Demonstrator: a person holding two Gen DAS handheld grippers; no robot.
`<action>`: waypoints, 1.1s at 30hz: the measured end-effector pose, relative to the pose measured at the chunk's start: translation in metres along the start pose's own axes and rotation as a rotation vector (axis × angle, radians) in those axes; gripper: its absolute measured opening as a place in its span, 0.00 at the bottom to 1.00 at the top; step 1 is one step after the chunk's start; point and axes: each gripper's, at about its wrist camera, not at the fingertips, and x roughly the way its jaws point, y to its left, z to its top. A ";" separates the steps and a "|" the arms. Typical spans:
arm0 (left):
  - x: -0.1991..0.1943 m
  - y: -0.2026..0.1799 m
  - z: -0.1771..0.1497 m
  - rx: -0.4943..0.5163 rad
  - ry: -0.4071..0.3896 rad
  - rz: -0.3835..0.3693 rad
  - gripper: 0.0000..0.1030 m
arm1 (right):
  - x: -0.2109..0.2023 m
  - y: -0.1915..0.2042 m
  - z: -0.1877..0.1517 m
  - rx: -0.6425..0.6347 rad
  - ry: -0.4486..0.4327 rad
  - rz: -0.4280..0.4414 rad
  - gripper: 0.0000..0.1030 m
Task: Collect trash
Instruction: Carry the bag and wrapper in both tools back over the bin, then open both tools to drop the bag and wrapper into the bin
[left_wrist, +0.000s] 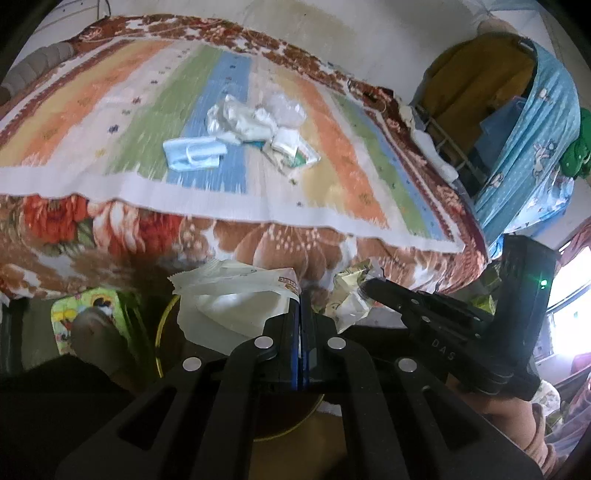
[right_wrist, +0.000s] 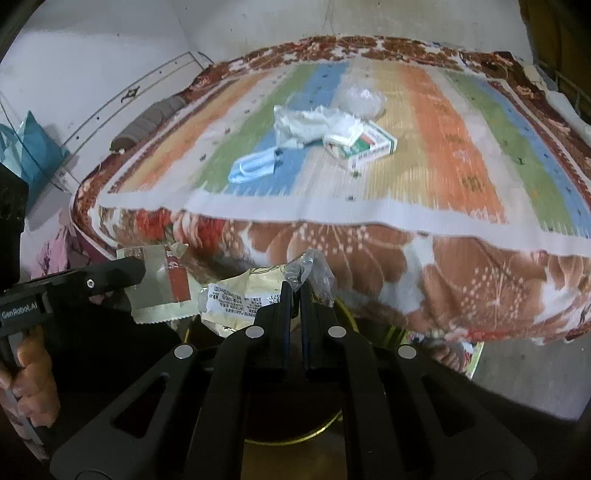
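My left gripper (left_wrist: 300, 295) is shut on a white wrapper with red print (left_wrist: 236, 295), held below the bed's front edge. In the right wrist view the same wrapper (right_wrist: 162, 284) shows its silver and red side at the left gripper's tip. My right gripper (right_wrist: 293, 291) is shut on a crumpled yellow and clear plastic wrapper (right_wrist: 251, 295), which also shows in the left wrist view (left_wrist: 351, 291). Both wrappers hang over a dark bin with a yellow rim (right_wrist: 295, 439). On the bed's striped mat (right_wrist: 461, 155) lie a blue face mask (right_wrist: 255, 166), a white plastic bag (right_wrist: 306, 122), clear plastic (right_wrist: 360, 99) and a small carton (right_wrist: 365, 146).
The bed with its flowered blanket (right_wrist: 461, 273) fills the space ahead. A person's foot (left_wrist: 92, 332) rests on a colourful mat left of the bin. A blue patterned cloth (left_wrist: 535, 147) hangs at the bed's right end. A rolled grey bolster (right_wrist: 147, 122) lies at the far left.
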 end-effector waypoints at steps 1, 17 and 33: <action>0.003 0.001 -0.004 -0.004 0.010 0.013 0.00 | 0.000 0.001 -0.002 -0.002 0.002 -0.005 0.04; 0.042 0.024 -0.033 -0.157 0.156 0.072 0.00 | 0.036 0.006 -0.038 0.014 0.170 -0.044 0.04; 0.038 0.036 -0.025 -0.219 0.121 0.095 0.40 | 0.048 0.001 -0.040 0.066 0.222 -0.012 0.31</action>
